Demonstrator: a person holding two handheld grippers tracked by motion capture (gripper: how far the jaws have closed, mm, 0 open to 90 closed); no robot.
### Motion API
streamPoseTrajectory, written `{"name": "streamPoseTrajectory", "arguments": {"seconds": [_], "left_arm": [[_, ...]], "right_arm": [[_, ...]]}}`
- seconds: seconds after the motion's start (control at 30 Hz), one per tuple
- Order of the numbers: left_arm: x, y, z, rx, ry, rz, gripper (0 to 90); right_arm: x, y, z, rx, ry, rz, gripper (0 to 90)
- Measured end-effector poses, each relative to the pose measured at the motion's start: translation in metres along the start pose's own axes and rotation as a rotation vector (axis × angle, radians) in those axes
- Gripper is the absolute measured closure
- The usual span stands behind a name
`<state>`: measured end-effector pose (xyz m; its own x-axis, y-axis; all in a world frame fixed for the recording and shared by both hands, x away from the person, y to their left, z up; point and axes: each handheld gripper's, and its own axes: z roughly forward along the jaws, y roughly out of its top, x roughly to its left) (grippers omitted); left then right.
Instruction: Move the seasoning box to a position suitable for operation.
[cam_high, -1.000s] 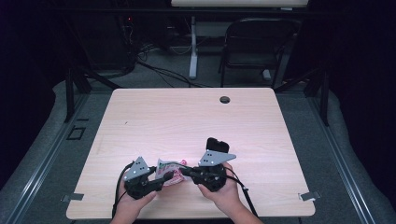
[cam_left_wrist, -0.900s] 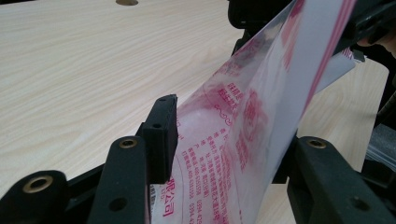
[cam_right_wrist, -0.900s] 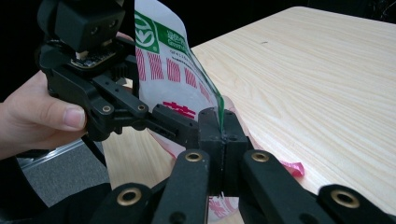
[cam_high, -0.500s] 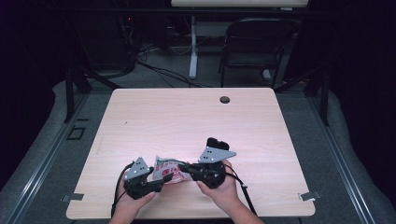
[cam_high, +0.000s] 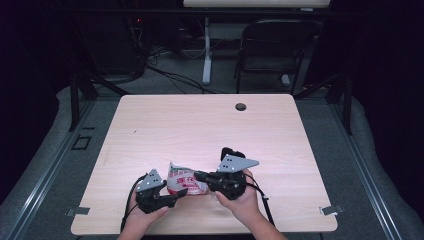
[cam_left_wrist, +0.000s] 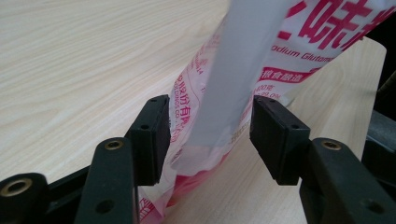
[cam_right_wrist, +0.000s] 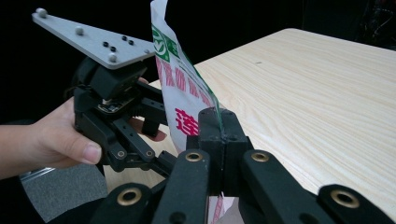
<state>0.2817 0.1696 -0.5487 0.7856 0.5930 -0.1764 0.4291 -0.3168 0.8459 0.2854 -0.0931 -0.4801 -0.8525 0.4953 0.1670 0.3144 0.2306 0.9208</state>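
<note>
A clear plastic packet (cam_high: 184, 182) with pink and green print stands tilted on the wooden table (cam_high: 200, 125), near its front edge. My right gripper (cam_high: 198, 176) is shut on the packet's edge (cam_right_wrist: 187, 93), its jaws pinched together (cam_right_wrist: 219, 125). My left gripper (cam_high: 179, 192) is at the packet's lower left. Its jaws have just been opening, and the packet (cam_left_wrist: 261, 70) hangs between them. Its pads (cam_left_wrist: 275, 133) stand apart from the film, so the left gripper (cam_left_wrist: 208, 135) is open. The left gripper's grey plate (cam_right_wrist: 93, 42) and the hand holding it face the right gripper view.
A round black cable hole (cam_high: 241, 106) sits near the table's far edge. A dark chair (cam_high: 272, 50) and a white table leg (cam_high: 206, 55) stand beyond it. Bare tabletop stretches behind and to both sides of the grippers.
The left gripper's jaws have spread wider around the packet. The right gripper keeps its hold, and both hands stay about where they were.
</note>
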Motion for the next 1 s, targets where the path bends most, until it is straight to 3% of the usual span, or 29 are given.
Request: {"name": "streamPoseTrajectory", "arguments": {"seconds": [0.4, 1.0], "left_arm": [[0.006, -0.005, 0.012, 0.040, -0.056, -0.007, 41.0], [0.000, -0.012, 0.029, 0.090, -0.083, 0.005, 35.5]], "right_arm": [[0.000, -0.002, -0.005, 0.000, 0.023, -0.017, 90.0], [-0.004, -0.023, -0.020, -0.024, 0.039, 0.021, 90.0]]}}
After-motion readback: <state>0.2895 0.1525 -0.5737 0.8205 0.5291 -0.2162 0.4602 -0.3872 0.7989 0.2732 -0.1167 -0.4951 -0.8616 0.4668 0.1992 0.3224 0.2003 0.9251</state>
